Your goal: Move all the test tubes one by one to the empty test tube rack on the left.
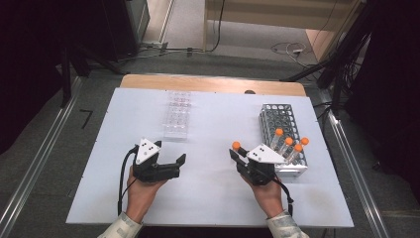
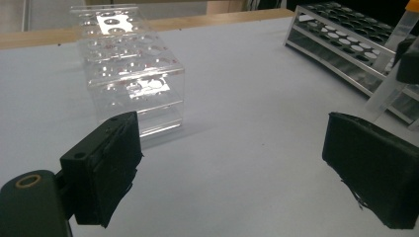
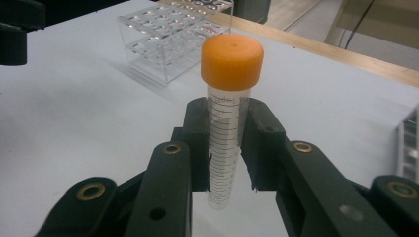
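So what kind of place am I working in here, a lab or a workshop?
Most likely a lab-style test bench. The right hand-held gripper is shut on an orange-capped graduated tube, more such tubes stand in a metal rack, and a clear plastic rack sits on the white table.

orange-capped tube point(image 3: 225, 133), clear rack point(image 1: 178, 114), white table point(image 1: 213, 198)

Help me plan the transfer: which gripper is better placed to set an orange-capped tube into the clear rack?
Right. The right gripper is already shut on an orange-capped tube, while the left gripper is open and holds nothing, though it is nearer the clear rack.
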Demonstrator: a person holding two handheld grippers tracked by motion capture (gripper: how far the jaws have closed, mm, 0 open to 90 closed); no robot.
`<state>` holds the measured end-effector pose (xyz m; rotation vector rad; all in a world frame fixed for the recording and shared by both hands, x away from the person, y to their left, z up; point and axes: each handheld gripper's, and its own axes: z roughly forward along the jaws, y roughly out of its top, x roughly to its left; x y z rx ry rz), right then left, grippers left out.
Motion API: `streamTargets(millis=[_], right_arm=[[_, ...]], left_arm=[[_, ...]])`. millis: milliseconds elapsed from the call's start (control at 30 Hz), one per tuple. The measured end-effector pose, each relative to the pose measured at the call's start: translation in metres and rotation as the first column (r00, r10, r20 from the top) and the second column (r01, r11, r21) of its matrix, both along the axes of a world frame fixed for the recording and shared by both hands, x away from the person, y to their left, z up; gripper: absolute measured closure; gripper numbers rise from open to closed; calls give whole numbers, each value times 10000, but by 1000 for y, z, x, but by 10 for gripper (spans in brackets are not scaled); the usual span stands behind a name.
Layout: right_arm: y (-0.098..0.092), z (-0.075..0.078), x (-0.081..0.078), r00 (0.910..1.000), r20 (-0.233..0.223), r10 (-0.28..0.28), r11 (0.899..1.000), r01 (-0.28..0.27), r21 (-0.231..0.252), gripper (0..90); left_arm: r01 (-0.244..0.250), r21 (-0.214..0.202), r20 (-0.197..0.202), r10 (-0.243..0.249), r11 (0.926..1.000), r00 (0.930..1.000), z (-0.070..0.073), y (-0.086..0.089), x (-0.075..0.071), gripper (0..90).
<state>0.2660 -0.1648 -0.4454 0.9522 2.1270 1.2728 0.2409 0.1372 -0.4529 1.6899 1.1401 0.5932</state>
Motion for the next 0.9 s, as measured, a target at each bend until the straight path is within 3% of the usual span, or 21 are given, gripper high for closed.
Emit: streamTargets(millis=[200,433,633,700,900], right_arm=[[17,0,2,9994,-13,356,9993,-356,97,717],[30,-1,3,9979,-43,644,9979,-644,39,717],[41,-2,3,9959,-66,902,9959,-902,27,717],[46,-2,1,9946,-79,1039,9946,-1039,23,717],[52,-2,0,9918,-102,1277,9917,-1276,138,717]], left_arm=[[546,-47,167,-545,9985,9984,13,-13,-1,108],[1427,-156,480,-1418,9896,9887,31,-35,1,161],[2133,-44,520,-2128,9770,9757,35,-54,5,279],[2503,-204,491,-2491,9679,9672,35,-59,8,371],[2711,-193,455,-2701,9623,9618,32,-61,12,487]])
